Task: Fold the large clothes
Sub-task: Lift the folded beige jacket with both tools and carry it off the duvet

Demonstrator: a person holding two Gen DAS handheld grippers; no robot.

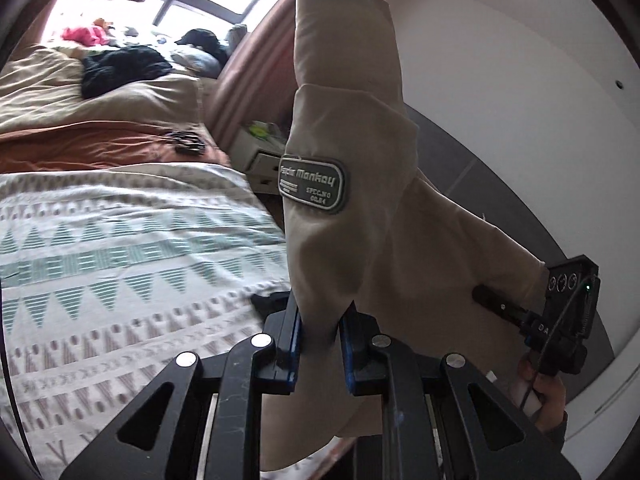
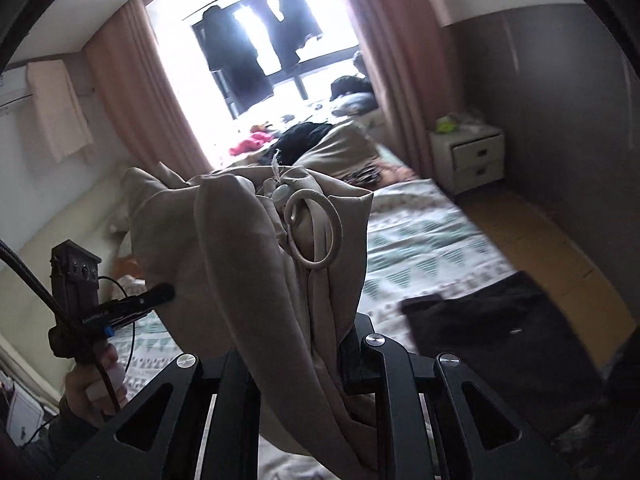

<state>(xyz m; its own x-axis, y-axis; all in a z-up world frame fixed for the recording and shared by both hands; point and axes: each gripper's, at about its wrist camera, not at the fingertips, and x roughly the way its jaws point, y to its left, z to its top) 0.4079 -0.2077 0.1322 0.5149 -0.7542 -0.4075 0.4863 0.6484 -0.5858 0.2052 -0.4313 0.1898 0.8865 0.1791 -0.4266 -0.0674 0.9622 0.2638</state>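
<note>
A bedroom with pink curtains (image 2: 120, 92) and a bright window (image 2: 280, 40) formed the backdrop, a bed (image 1: 120, 240) under a triangle-patterned cover filling the lower part of both views and a white nightstand (image 2: 468, 156) against the grey wall. The beige garment (image 1: 352, 184), carrying a grey woven patch (image 1: 312, 186) in the left view and a looped drawstring (image 2: 316, 232) in the right, hung in the air above the bed rather than lying on it. The left tongs (image 1: 320, 344) were clamped on a gathered fold of the fabric, their blue pads pressed into the cloth; the right tongs (image 2: 300, 360) were likewise closed on a bunch of the same garment, the cloth draping over them and down. Each view caught the other tool off to the side, so the cloth spanned between the two grips, its long axis apparently running from one hand to the other, neither hand clearly nearer the bed. A dark item (image 2: 500, 328) lay on the bed's near corner, to the right of the hanging garment. The fold appeared not yet begun: the garment would likely have to be spread flat on the cover first.
</note>
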